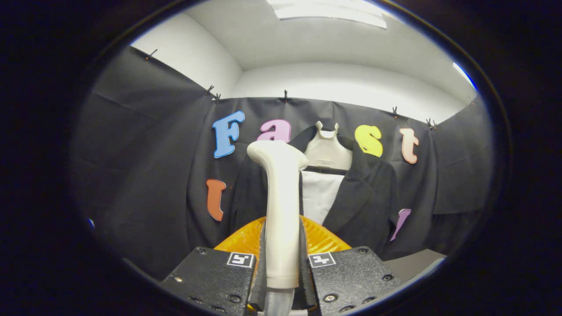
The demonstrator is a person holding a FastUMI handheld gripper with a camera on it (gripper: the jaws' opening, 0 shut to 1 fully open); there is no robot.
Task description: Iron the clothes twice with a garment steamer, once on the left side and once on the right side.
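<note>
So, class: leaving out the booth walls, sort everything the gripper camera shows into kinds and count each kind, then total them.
Garment steamer, clamped between the gripper fingers: 1
Dark jacket: 1
White garment hanger: 1
White panel inside the jacket: 1
Total: 4

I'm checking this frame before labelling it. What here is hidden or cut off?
All in the gripper view:
- Steamer: its head faces away, so the steam face is unseen; the tool, shut on the handle, covers its lower part.
- Black jacket: the steamer hides part of its front near the opening; the hem is cut off below.
- Orange ribbed part: mostly behind the steamer and fingers; what it is cannot be told.
</note>
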